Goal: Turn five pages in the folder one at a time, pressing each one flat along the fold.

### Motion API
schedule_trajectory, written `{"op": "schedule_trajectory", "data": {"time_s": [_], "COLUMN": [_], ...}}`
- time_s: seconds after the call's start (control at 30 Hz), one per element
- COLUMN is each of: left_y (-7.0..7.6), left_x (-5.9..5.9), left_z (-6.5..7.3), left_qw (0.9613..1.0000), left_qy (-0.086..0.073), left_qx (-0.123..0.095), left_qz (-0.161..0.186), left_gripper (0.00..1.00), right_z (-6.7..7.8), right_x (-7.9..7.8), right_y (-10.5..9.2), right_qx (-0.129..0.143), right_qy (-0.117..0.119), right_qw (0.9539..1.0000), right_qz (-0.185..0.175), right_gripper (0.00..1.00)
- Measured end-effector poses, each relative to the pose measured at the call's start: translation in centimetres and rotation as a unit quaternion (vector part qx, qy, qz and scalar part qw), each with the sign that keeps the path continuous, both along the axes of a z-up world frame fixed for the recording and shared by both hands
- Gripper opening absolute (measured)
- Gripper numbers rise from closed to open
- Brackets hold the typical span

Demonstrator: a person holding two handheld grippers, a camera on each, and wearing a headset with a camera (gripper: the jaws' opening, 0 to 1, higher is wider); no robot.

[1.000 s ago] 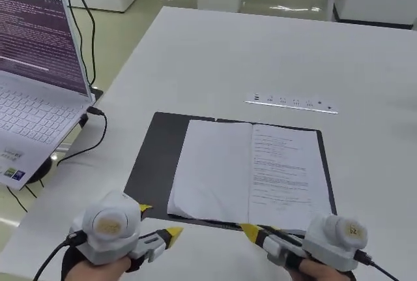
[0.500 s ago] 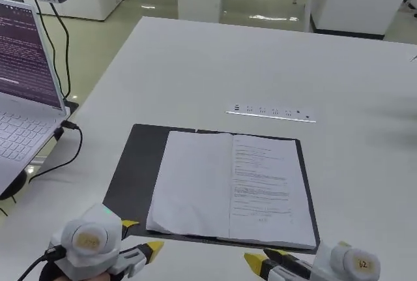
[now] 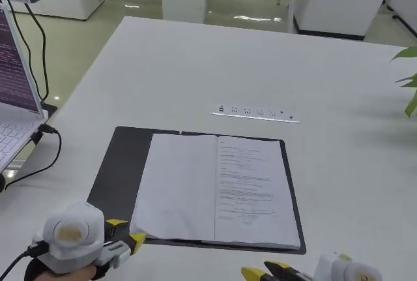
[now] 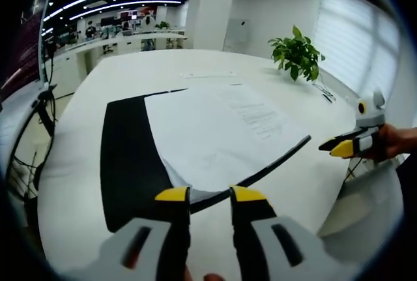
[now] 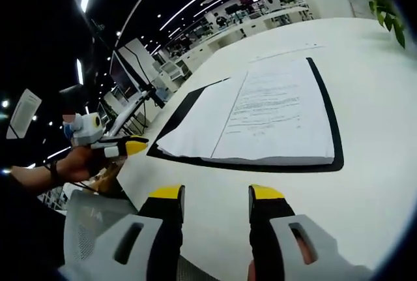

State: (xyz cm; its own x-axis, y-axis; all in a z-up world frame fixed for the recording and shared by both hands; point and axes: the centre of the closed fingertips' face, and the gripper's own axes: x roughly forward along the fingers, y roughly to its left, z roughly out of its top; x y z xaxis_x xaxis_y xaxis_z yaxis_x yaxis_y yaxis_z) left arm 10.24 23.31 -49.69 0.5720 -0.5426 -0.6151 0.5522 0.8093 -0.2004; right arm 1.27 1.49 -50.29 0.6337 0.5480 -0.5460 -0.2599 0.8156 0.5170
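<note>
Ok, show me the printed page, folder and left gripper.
printed page (image 3: pixel 251 186), head view, middle of its text.
folder (image 3: pixel 117 177), head view, bare left cover.
left gripper (image 4: pixel 210 195), left gripper view, between its yellow tips.

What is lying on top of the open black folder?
A stack of white paper pages: blank left page, printed right page. The black folder shows bare at its left; what the pages cover is hidden.

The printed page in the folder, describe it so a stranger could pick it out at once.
On the white table lies an open black folder. Two sheets face up inside it; the printed page is the one right of the fold in the head view. Unlike its blank neighbour, it carries lines of text.
</note>
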Motion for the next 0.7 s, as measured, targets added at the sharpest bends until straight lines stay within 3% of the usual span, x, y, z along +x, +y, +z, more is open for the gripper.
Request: {"op": "schedule_trajectory", "data": {"time_s": [0.33, 0.47, 0.6, 0.67, 0.7], "left_y": [-1.0, -1.7, -1.8, -1.5, -1.3], "left_x": [2.6, 2.8, 2.8, 2.4, 1.8], "left_z": [-0.7, -1.1, -2.3, -3.7, -4.6], "left_qw": [0.9978, 0.9973, 0.9968, 0.9962, 0.9959], "left_qy": [0.012, 0.020, 0.034, 0.056, 0.072], "left_qx": [-0.046, -0.051, -0.041, -0.024, -0.004], "left_qz": [0.045, 0.048, 0.059, 0.062, 0.054], "left_gripper": [0.08, 0.07, 0.00, 0.00, 0.00], "right_z": [-0.2, 0.0, -0.4, -0.6, -0.6], "right_x": [-0.5, -0.8, -1.3, -1.5, -1.5], "right_y": [-0.3, -0.5, -0.6, -0.5, -0.4], "right_qx": [-0.001, -0.004, -0.006, -0.005, -0.006], "right_qy": [0.009, 0.008, 0.015, 0.019, 0.020], "right_qw": [0.9999, 1.0000, 0.9999, 0.9998, 0.9998], "right_qz": [-0.004, -0.004, -0.003, -0.003, -0.002], "right_gripper": [0.37, 0.37, 0.36, 0.36, 0.36]}}
